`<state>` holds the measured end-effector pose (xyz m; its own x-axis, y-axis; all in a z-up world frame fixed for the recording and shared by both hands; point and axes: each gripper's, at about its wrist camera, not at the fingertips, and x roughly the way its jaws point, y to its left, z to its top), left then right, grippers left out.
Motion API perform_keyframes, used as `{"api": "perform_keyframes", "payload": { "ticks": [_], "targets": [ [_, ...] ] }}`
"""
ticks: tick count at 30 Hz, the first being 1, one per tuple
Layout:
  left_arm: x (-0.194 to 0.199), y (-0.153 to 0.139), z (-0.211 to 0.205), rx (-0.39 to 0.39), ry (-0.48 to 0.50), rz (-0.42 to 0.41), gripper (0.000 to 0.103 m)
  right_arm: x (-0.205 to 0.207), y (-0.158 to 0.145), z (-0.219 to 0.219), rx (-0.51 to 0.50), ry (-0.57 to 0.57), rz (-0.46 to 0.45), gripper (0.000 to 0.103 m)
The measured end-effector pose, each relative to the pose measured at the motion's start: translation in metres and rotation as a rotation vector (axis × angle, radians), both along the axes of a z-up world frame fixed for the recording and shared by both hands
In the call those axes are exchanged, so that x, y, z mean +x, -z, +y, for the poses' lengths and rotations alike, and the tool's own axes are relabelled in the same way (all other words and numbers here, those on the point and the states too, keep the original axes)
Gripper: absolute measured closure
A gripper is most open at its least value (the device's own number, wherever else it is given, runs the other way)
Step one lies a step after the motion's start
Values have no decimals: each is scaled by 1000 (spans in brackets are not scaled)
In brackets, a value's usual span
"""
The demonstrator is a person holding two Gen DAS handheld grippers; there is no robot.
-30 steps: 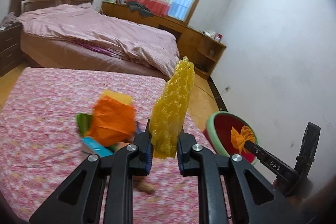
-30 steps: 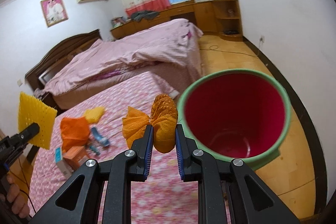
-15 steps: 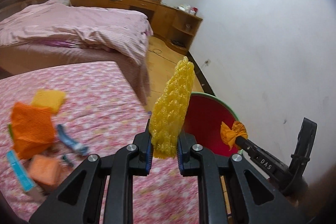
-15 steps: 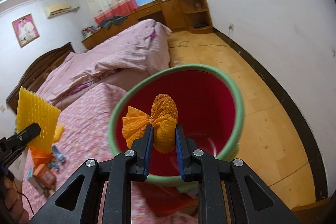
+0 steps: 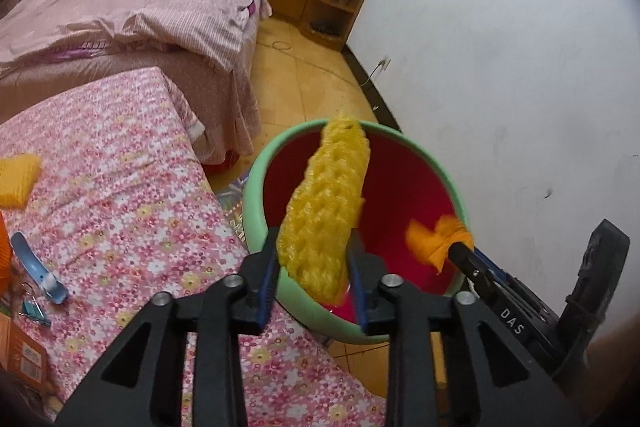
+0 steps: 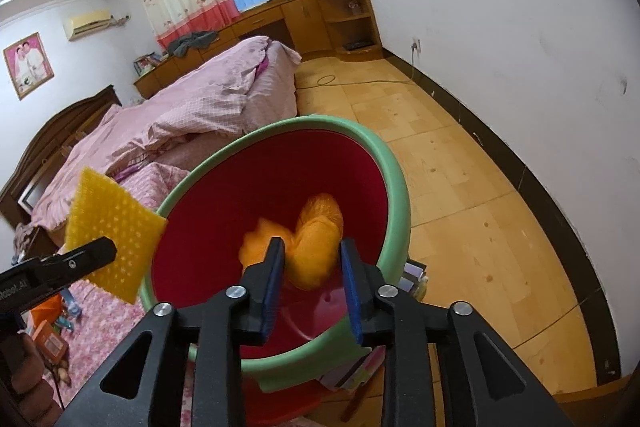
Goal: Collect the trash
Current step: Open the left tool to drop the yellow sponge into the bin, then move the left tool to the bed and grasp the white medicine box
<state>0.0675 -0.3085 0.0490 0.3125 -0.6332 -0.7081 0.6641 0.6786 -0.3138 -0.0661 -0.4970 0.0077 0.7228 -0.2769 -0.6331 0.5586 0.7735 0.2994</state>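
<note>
The left gripper (image 5: 314,267) has its jaws clamped on a yellow foam net (image 5: 326,211), which stands up between them and leans over the near rim of a green-rimmed red bin (image 5: 256,183); in the right wrist view the same net (image 6: 112,235) shows as a flat yellow sheet held just left of the bin's rim (image 6: 396,179). The right gripper (image 6: 312,263) is over the bin's mouth with its jaws parted, and a blurred orange wad (image 6: 308,243) sits between them without clearly touching either pad, so I cannot tell whether it is pinched. In the left wrist view that wad (image 5: 432,239) hangs at the tip of the right gripper, above the red interior near the far rim. The bin stands on the wooden floor (image 6: 460,167) just beside the flowered pink bed (image 5: 120,187). On that bed, well apart from the bin, lie a yellow piece (image 5: 18,179), a blue strip (image 5: 36,267) and an orange box (image 5: 20,351) at the picture's left edge. Behind is a second bed with a pink quilt (image 5: 132,15).
</note>
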Motion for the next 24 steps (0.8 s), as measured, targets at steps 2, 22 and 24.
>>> {"api": "perform_keyframes", "payload": {
  "ticks": [2,22,24],
  "targets": [
    [0,3,-3,20,-8,-5,62,0,2,-1,6,-5,-4,73],
    [-11,-11,46,31,-97,-54,60,-15,-18,27,22,-60,-62,64],
    [-12,-16,60,26,-125,-58,60,-14,-21,31,26,-76,-70,59]
  ]
}}
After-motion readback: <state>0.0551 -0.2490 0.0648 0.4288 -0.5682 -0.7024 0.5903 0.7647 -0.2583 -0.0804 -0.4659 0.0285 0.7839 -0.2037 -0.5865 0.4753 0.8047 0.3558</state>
